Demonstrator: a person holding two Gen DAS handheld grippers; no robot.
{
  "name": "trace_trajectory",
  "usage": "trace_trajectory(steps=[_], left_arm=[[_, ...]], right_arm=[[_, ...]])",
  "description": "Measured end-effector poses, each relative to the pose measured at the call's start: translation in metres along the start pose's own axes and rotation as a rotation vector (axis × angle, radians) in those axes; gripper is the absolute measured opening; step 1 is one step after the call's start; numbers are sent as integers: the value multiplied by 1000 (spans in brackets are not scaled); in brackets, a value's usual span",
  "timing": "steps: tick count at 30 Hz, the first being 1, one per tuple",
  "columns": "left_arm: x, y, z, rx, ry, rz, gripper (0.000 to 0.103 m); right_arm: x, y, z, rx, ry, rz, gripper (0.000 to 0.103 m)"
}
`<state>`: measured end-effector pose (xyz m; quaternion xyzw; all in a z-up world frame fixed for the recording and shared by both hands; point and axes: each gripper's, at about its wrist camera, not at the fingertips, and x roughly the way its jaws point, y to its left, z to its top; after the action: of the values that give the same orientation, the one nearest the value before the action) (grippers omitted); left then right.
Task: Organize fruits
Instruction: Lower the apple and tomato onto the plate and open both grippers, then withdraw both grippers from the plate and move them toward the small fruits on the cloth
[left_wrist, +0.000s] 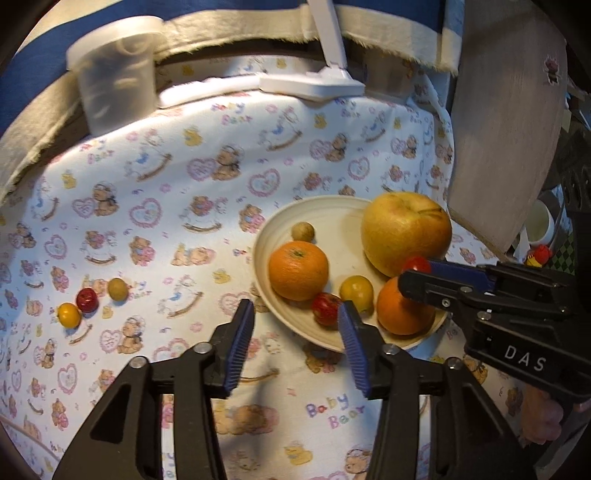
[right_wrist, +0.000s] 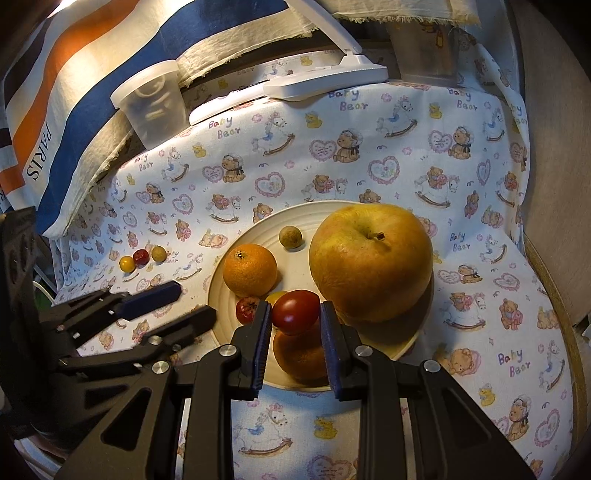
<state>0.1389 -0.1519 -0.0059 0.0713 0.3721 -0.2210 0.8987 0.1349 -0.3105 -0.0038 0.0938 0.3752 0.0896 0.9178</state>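
The right gripper (right_wrist: 295, 317) pinches a red tomato (right_wrist: 295, 312) between its fingers, above the plate (right_wrist: 369, 349). The left gripper (left_wrist: 295, 317) hangs wide open, empty, the plate's rim just ahead.

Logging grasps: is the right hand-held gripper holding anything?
Yes: the right hand-held gripper has a red tomato between its pads above the plate.

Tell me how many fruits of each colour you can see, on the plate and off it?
Orange: 2, both on the plate
Golden apple: 1
Red: 3
Yellow: 2
Tan-brown: 2
Total: 10
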Motion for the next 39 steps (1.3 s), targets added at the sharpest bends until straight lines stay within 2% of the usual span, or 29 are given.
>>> trace_trajectory(steps=[2,8,10,12,21,24,26,28,31,35,37,39], left_arm=[[-5,5,-1,-22,-28,3,58],[-14,17,-1,-36,-62,33,66],[-20,19,-1,-34,-83,56,69],[-27,23,-2,-40,-109,64,71],[-61,36,-10,-15,-215,120,71],[-73,38,-15,0,-256,157,77],[-84,40,-19,1,-308,179,87],[-94,42,-21,-3,-356,192,90],[-109,46,-23,-14,-420,191,102],[-125,51,-24,-18,-485,211,102],[-130,54,-25,-24,-503,213,102],[-135,58,-25,-28,-526,217,102]], right_arm=[[0,0,0,1,0,1,27],[0,0,0,10,1,9,29],[-1,-1,0,24,2,32,34],[-3,-1,0,30,-10,38,55],[-24,7,2,-11,-122,35,56],[-30,9,2,-21,-155,39,56],[-33,11,2,-28,-173,38,56],[-37,13,1,-37,-198,29,56],[-43,16,1,-50,-239,21,56],[-50,20,-1,-70,-300,-4,56],[-54,20,-1,-68,-325,-1,59],[-58,19,-2,-61,-346,5,70]])
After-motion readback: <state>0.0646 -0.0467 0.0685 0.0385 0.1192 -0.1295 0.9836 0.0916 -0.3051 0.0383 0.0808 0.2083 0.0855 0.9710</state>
